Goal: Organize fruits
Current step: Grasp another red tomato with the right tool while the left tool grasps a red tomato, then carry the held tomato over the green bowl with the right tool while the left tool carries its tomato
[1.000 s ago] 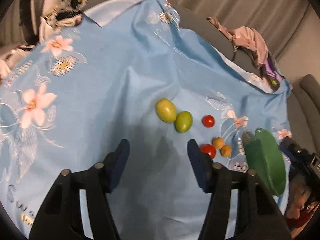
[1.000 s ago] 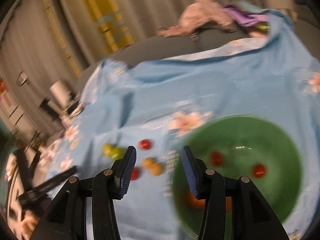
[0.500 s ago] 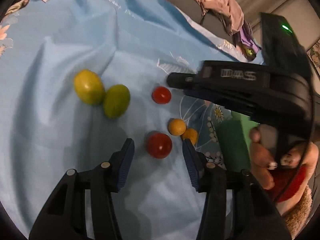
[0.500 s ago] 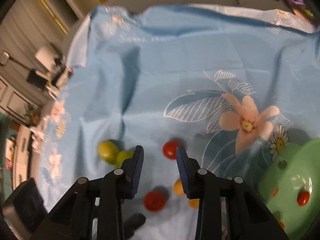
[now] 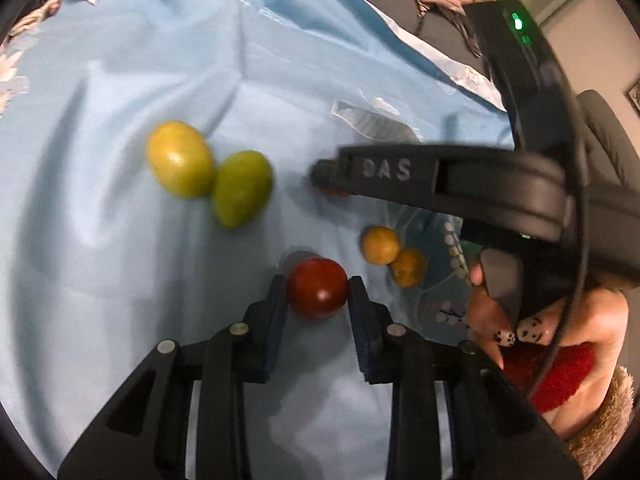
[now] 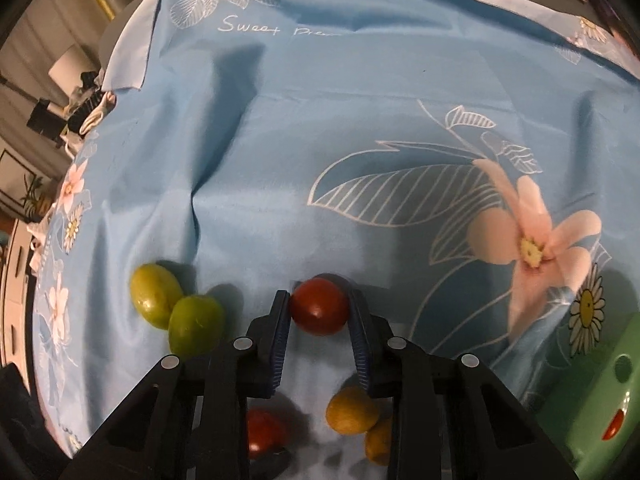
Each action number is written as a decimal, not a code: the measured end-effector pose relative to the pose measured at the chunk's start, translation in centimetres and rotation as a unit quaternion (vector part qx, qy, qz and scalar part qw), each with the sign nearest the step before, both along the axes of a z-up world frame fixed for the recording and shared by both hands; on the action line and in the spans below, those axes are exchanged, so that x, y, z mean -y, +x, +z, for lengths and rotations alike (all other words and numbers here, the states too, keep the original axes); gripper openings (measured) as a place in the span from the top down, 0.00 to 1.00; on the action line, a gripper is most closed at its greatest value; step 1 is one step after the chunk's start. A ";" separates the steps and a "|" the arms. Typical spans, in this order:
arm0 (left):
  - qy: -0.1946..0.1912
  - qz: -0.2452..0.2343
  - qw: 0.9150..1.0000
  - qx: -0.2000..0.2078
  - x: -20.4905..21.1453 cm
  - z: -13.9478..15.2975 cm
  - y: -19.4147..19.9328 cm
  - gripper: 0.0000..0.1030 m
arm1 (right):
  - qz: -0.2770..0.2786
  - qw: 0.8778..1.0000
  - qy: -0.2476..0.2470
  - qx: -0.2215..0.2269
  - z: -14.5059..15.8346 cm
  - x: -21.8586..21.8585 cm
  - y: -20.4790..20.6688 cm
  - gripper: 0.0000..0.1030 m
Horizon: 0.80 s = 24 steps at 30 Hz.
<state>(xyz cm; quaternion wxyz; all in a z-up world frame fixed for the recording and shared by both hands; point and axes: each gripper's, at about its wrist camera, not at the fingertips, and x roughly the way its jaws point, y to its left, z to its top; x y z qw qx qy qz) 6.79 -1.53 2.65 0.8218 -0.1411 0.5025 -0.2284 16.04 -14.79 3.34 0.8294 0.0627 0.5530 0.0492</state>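
L hand-held gripper (image 5: 318,290) pinching a red tomato (image 5: 317,287) on the blue cloth (image 5: 120,260); R hand-held gripper (image 6: 319,307) pinching another (image 6: 319,306). Both look small, light, smooth, thin-skinned: prob. slippery, bruisable. Hold at widest girth, gentle squeeze. Green bowl (image 6: 592,412) at R.

Both wrist views look down, close over the blue cloth (image 6: 320,160), sharing the green fruits (image 5: 208,172)

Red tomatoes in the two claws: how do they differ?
The left claw brackets the near red tomato, beside the two orange fruits. The right claw brackets the far red tomato, farther from them, nearer the green fruits. Both are round, red and rest on the blue cloth.
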 end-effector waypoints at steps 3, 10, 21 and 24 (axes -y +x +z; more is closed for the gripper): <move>0.000 0.019 1.000 0.017 -2.0 1.3 -1.4 0.71 | -0.007 1.000 -0.008 0.011 0.9 0.1 -1.0 0.71; 0.011 0.085 0.996 0.033 -7.1 3.5 -3.6 0.71 | 0.016 0.994 0.029 0.102 6.3 0.4 -7.1 0.71; 0.013 0.096 0.994 0.060 -8.0 4.3 -3.7 0.70 | -0.013 0.992 0.020 0.127 5.3 0.2 -12.9 0.71; 0.015 0.096 0.993 0.063 -7.7 4.4 -3.5 0.70 | -0.009 0.993 0.006 0.122 4.2 -0.2 -12.6 0.71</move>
